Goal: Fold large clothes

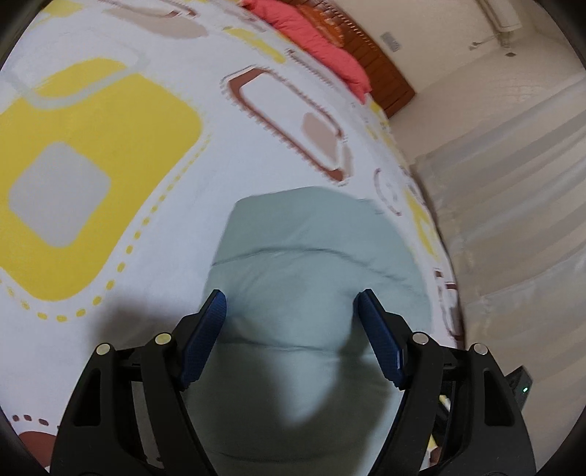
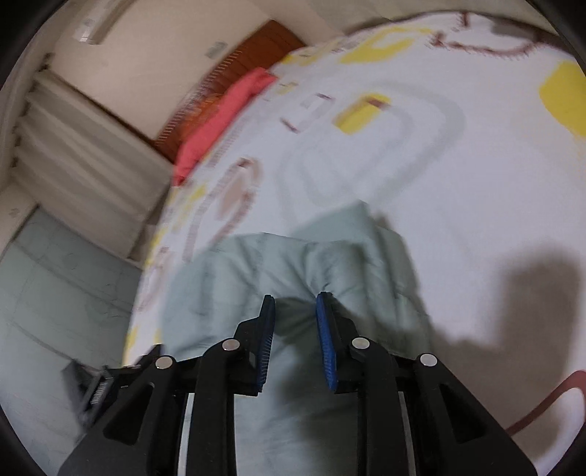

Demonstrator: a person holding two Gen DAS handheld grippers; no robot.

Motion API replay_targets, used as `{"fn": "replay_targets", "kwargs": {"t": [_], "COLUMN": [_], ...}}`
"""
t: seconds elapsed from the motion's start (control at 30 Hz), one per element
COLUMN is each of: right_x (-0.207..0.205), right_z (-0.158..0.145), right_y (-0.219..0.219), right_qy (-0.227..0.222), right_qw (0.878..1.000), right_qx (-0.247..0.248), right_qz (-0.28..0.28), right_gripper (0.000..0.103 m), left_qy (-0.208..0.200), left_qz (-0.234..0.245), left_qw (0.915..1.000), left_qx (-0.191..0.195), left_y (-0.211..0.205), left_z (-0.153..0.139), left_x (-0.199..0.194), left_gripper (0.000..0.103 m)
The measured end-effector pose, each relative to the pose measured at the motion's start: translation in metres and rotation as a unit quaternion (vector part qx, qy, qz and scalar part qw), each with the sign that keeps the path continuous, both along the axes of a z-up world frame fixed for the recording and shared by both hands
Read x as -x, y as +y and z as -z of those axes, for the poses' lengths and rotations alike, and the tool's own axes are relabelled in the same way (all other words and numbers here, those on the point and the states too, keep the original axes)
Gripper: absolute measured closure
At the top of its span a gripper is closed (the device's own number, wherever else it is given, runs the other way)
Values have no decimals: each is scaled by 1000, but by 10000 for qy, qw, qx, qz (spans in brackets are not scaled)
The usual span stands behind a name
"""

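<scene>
Garment (image 2: 293, 271): long axis runs ahead from both tongs; right tongs (image 2: 295, 298) pinching a fold, left tongs (image 1: 292, 296) released above it.

We've got a pale mint-green garment (image 1: 311, 256) here, soft and a bit puffy, bunched and creased in loose folds, lying near the edge of the patterned bed (image 1: 154, 205).

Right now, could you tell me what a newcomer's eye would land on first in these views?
First, the pale green garment lying on the patterned bedsheet, filling the space in front of both grippers. The right gripper has cloth bunched between its narrow blue fingers; the left gripper stands wide open. A coral-red pillow sits by the wooden headboard.
</scene>
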State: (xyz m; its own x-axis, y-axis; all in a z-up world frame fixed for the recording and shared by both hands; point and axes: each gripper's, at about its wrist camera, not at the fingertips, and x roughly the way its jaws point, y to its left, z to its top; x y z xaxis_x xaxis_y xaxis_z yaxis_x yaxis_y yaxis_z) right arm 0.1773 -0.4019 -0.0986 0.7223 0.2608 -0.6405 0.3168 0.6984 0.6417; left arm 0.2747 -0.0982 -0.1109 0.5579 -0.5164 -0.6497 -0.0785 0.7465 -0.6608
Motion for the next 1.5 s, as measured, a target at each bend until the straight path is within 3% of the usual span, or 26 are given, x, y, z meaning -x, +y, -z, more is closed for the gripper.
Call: {"fn": "replay_targets", "kwargs": {"t": [0.1,0.27,0.57,0.97,1.1,1.17,1.27,1.4,1.5], "right_x": [4,12,11,21,26,32,50,65,63], "right_z": [18,34,41,38,29,21,8,8,21], "right_y": [-4,-7,-2,-3,-6,-8,-16,-26,-29], "right_qy": [15,-60,-183,-277,-288,-358,-482,-394,-197], "right_qw": [9997,9996,9993,9989,9986,9982,9969,9972,9982], "right_qx": [-221,-174,-94,-106,-206,-261,-174,-111,-268], "right_qz": [115,216,316,364,387,412,595,622,503], "right_gripper": [91,103,103,103,93,66,35,34,33], "left_qy": [178,-32,-235,-284,-165,-56,123,146,21], "left_qz": [-37,-50,-20,19,68,29,-227,-136,209], "left_qw": [9998,9995,9980,9980,9997,9999,9978,9948,9970], "left_qx": [69,-309,-579,-561,-176,111,603,997,746], "left_y": [-1,-11,-18,-18,-7,2,27,42,31], "left_z": [15,16,21,19,18,18,19,22,21], "left_x": [-3,-1,-2,-1,0,2,11,22,25], "left_gripper": [22,22,22,22,21,21,16,12,7]}}
